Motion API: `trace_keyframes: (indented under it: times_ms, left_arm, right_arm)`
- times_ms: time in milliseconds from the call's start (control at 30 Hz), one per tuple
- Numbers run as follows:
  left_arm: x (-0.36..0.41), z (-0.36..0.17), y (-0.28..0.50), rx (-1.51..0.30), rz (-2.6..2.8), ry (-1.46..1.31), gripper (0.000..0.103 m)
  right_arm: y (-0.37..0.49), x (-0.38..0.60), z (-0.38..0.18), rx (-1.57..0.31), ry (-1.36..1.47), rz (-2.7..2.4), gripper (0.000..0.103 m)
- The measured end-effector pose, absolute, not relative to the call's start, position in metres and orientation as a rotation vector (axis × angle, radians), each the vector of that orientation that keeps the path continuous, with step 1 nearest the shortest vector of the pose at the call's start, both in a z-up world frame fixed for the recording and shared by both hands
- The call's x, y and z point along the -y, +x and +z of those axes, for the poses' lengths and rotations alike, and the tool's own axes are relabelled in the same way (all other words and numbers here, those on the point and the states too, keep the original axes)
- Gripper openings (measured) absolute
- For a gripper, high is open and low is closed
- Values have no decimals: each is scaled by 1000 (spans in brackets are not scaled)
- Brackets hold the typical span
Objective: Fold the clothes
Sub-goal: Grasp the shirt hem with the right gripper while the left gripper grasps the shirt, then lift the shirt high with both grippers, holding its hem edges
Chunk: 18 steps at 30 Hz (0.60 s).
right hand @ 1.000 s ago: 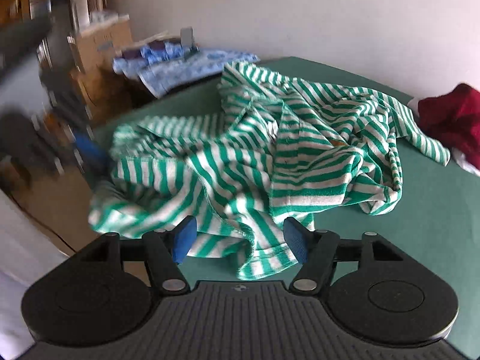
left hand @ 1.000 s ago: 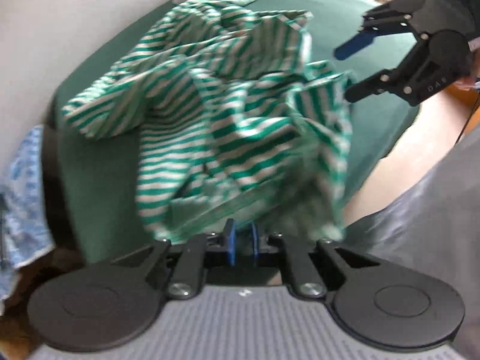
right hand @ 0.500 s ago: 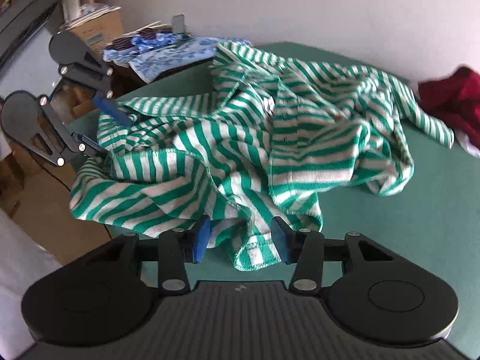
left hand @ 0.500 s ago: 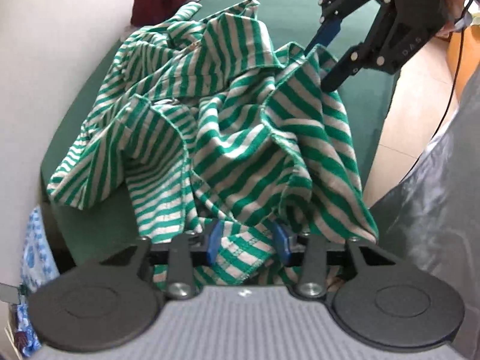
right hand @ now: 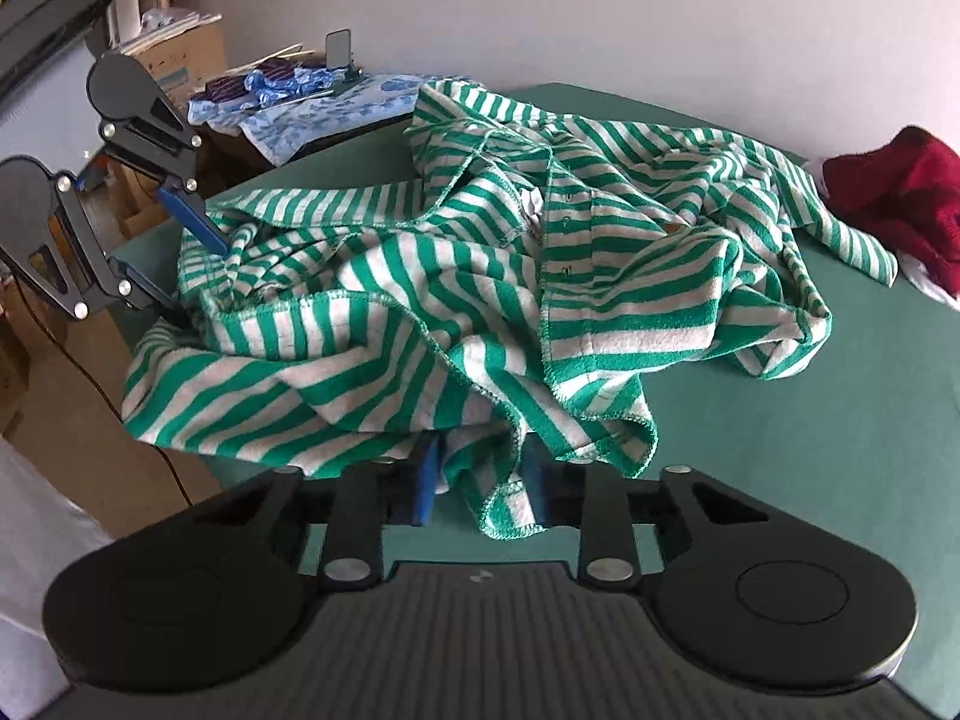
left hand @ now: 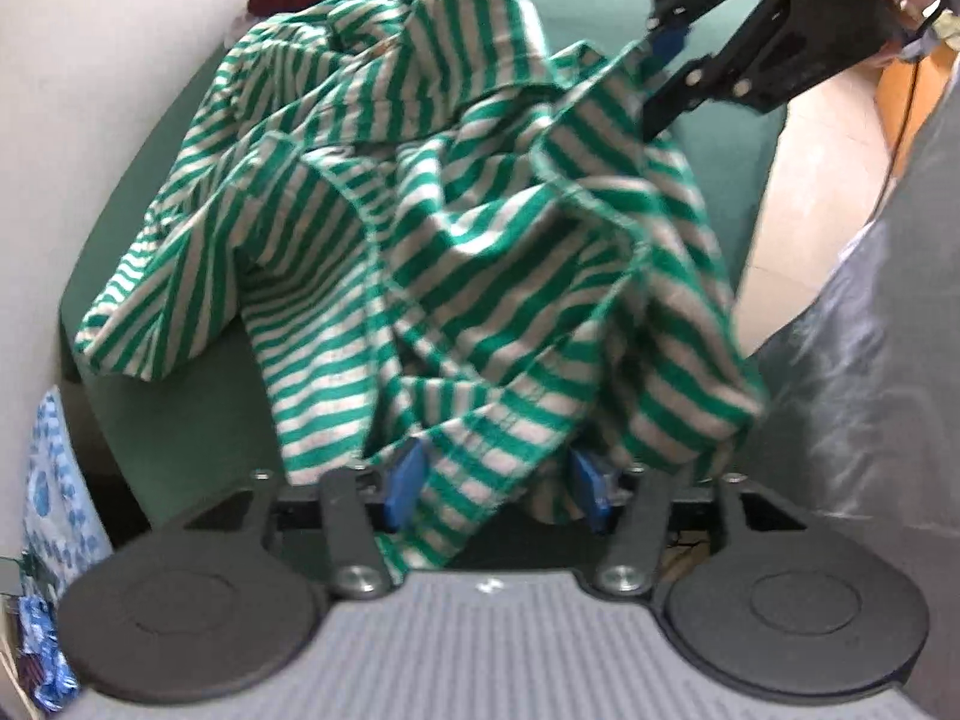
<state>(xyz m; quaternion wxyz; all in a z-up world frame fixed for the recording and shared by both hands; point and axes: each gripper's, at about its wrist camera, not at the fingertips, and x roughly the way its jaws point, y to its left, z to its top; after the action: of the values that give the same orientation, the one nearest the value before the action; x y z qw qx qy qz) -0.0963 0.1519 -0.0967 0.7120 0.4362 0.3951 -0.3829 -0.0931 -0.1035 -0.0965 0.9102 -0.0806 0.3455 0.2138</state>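
Left tongs [left hand: 495,489] since a second ago rolled and lowered, jaws opening, a hem of the striped shirt [left hand: 432,228] loose between the blue pads, not pressed. Right tongs [right hand: 480,480] closing around another hem of the striped shirt [right hand: 480,276], the left pad apart from the cloth, the right pad hidden behind it. Striped shirt crumpled on the green table [right hand: 810,438], one edge draped over the near rim. Red garment [right hand: 900,198] at the far corner, well apart
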Motion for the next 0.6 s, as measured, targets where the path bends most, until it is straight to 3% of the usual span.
trace_keyframes:
  times_ms: [33,100,133,167,233,267,333,433,600]
  left_arm:
    - [-155,-99,-94,-864,-842,967,74]
    - [-164,-99,-89,-854,-838,934,77]
    - [-167,-98,-88,-864,-827,924,74]
    - [-170,-97,-87,-873,-817,915,70]
    - [-175,-96,-92,-871,-808,922,50]
    - [-176,-97,-95,-856,-799,928,45]
    - [-172,-101,-101,-828,-790,965,22]
    - [-162,-102,-104,-777,-771,1004,14]
    - [-161,-81,-102,-704,-687,899,13]
  right_arm:
    - [-93,103,-98,-713,-164,444,24]
    - [-94,103,-98,-708,-161,443,17]
    - [-95,103,-97,-702,-159,438,10]
    - [-95,105,-95,-693,-147,418,8]
    - [-97,111,-90,-674,-108,371,7]
    - [-98,115,-87,-663,-82,345,7]
    - [-97,124,-81,-642,-29,296,6]
    - [-94,133,-73,-616,42,239,6]
    - [-93,142,-60,-592,107,207,6]
